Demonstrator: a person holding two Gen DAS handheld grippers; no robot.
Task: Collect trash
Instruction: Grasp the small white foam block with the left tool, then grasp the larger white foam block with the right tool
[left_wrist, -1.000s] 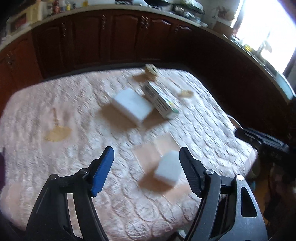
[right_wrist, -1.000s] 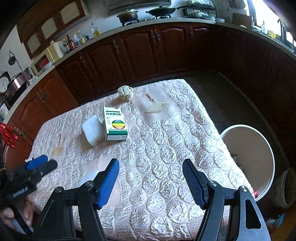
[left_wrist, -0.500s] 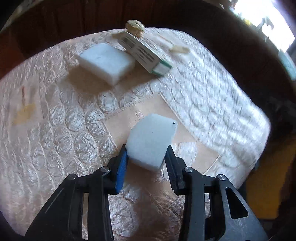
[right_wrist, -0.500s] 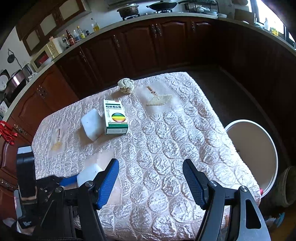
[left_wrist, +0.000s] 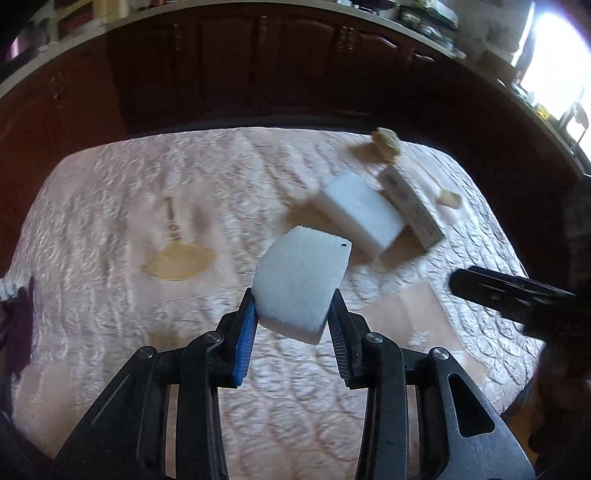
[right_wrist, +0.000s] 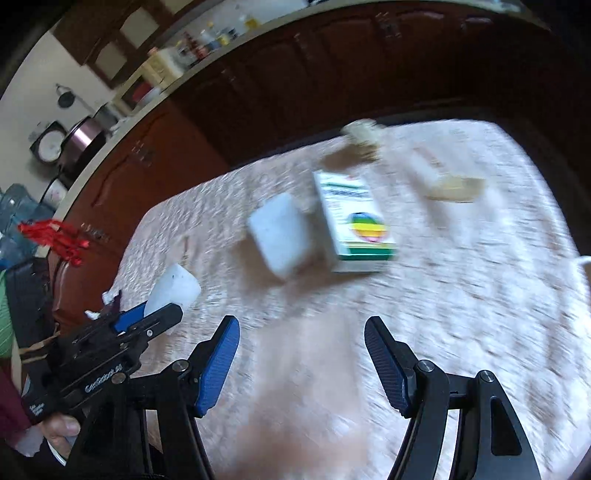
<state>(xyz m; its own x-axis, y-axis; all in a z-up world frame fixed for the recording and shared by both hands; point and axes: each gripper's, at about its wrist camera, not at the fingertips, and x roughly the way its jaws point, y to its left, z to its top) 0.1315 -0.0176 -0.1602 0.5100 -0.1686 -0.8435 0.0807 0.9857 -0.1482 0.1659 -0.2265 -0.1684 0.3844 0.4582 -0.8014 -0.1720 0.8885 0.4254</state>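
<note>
My left gripper (left_wrist: 291, 317) is shut on a white foam block (left_wrist: 301, 278) and holds it above the quilted pink table cover (left_wrist: 110, 206). The held block also shows in the right wrist view (right_wrist: 173, 291). A second white foam block (left_wrist: 362, 214) lies beside a green-and-white medicine box (right_wrist: 354, 221). A crumpled paper ball (left_wrist: 386, 142) lies at the far edge. Small beige fan-shaped scraps (left_wrist: 181, 260) (right_wrist: 454, 186) lie on the cover. My right gripper (right_wrist: 301, 345) is open and empty, above the cover's near side.
Dark wooden kitchen cabinets (left_wrist: 258, 74) curve around the table's far side. A white bucket rim (right_wrist: 583, 262) shows at the right edge of the right wrist view. The left gripper body (right_wrist: 107, 343) is at that view's lower left.
My left gripper closed on the near foam block and lifted it off the cover. My right gripper swung left and nearer the table; the bucket slid almost out of view.
</note>
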